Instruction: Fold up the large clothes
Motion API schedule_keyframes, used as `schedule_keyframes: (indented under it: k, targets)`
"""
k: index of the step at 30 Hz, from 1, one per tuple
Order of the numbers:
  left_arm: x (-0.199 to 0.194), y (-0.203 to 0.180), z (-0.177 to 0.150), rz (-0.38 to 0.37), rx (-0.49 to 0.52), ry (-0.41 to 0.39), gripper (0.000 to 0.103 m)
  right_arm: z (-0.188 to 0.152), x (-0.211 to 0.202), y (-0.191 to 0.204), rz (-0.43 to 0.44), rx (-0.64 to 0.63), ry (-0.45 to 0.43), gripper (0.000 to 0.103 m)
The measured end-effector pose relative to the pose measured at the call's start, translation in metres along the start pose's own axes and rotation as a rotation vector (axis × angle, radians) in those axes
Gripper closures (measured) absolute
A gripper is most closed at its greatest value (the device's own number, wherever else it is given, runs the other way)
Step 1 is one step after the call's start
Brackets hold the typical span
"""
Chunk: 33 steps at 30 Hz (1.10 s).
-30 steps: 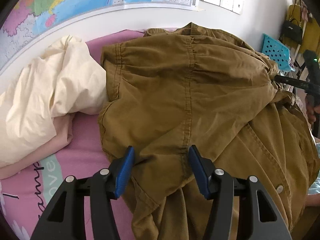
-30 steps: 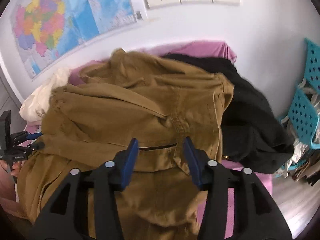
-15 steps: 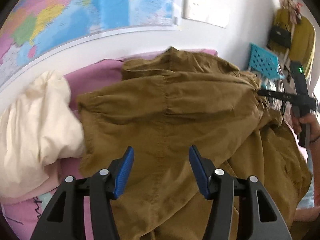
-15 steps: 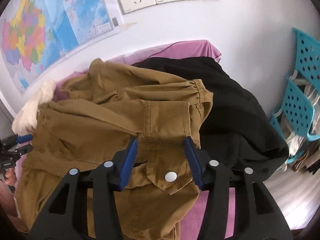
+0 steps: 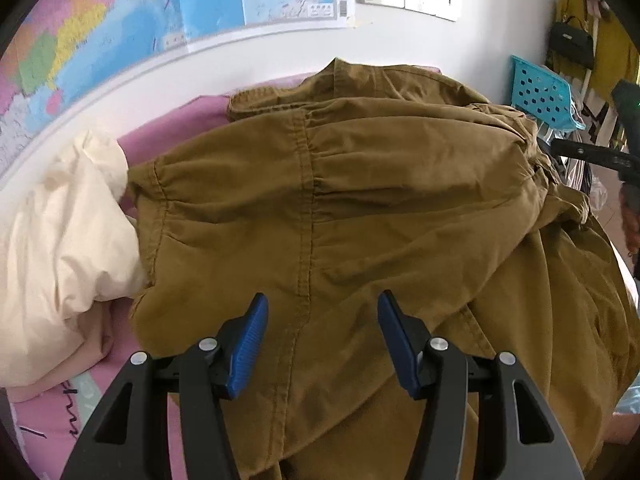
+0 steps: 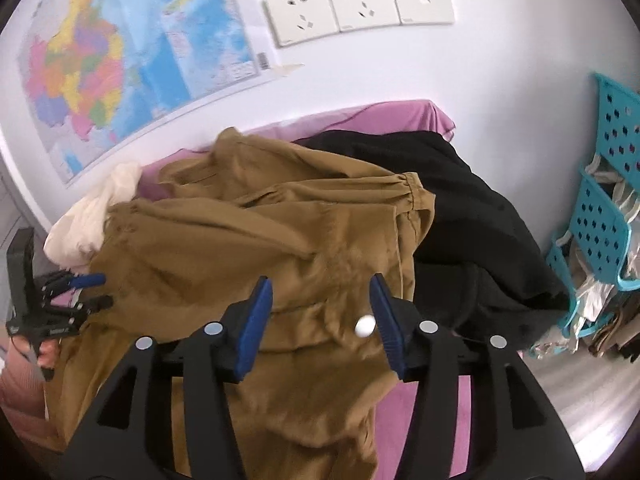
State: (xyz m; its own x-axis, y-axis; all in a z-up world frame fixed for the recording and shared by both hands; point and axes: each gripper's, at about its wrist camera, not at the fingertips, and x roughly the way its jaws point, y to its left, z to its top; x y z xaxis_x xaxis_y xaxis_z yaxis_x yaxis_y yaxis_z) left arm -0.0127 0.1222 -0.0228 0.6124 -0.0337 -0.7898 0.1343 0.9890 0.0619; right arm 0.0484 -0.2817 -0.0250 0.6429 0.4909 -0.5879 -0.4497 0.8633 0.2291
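Since a second ago, the right gripper [image 6: 320, 312] has just been opening over the brown jacket [image 5: 340, 216], which has slid sideways in its view.

Left gripper [image 5: 320, 340] hovers spread, clamping nothing. Jacket lies heaped on the pink bed [image 5: 208, 108], partly hiding a black garment [image 6: 472, 216]; its hem is cut off. Teal baskets [image 6: 600, 220] hold crumpled items, hard to make out.

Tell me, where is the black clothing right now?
In the right wrist view, the black garment lies heaped on the pink bed, right of the brown jacket and touching it, near the teal baskets.
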Motion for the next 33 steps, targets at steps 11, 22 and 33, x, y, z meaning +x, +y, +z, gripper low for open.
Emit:
schedule_keyframes:
  k: [11, 22, 33]
  targets:
    - [-0.023, 0.002, -0.016, 0.034, -0.020, -0.019, 0.048, -0.031, -0.001, 0.016, 0.036, -0.032, 0.066, 0.051]
    - [-0.081, 0.040, -0.054, -0.024, -0.122, -0.067, 0.041, -0.048, -0.019, 0.006, 0.064, 0.029, 0.083, 0.045]
    - [-0.103, 0.069, -0.124, -0.190, -0.280, 0.013, 0.035, -0.107, -0.072, -0.012, 0.149, 0.169, 0.122, 0.019]
